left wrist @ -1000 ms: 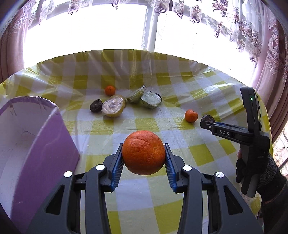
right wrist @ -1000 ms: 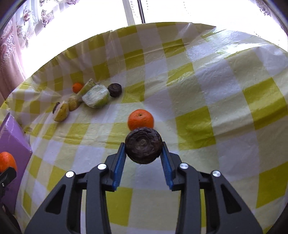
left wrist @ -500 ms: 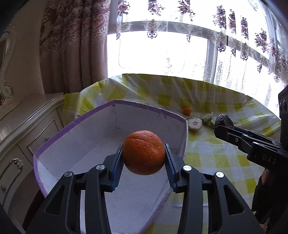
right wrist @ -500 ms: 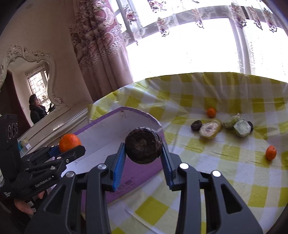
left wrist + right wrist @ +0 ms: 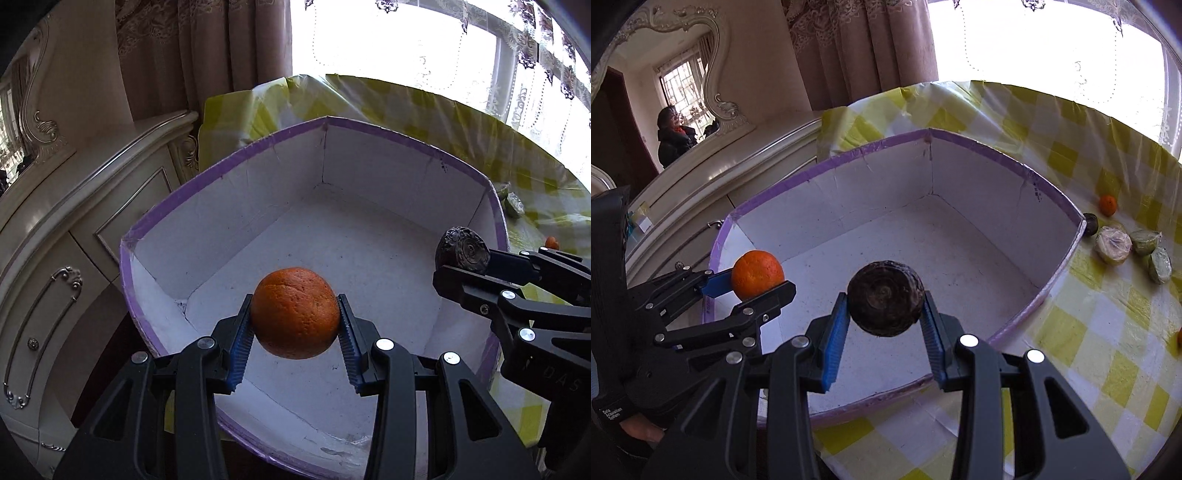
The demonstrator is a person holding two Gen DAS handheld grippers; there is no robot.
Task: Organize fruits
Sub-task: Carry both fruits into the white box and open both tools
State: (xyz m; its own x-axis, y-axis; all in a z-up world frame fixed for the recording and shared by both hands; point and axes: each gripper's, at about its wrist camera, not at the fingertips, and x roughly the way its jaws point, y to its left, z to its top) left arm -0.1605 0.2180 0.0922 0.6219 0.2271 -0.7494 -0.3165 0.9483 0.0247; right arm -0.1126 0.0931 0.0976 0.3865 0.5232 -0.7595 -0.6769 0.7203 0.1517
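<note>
My left gripper is shut on a large orange and holds it above the white inside of a purple-rimmed box. My right gripper is shut on a dark brown wrinkled fruit, also above the box. The orange shows in the right wrist view at the box's left side. The dark fruit shows in the left wrist view at the box's right side. The box holds nothing.
On the yellow-checked tablecloth right of the box lie a small orange, a dark fruit and three wrapped cut fruits. A cream dresser with a mirror stands left of the table.
Both grippers have moved further over the box with their fruits, and both views now look down into it. Both stay shut on their fruit.
</note>
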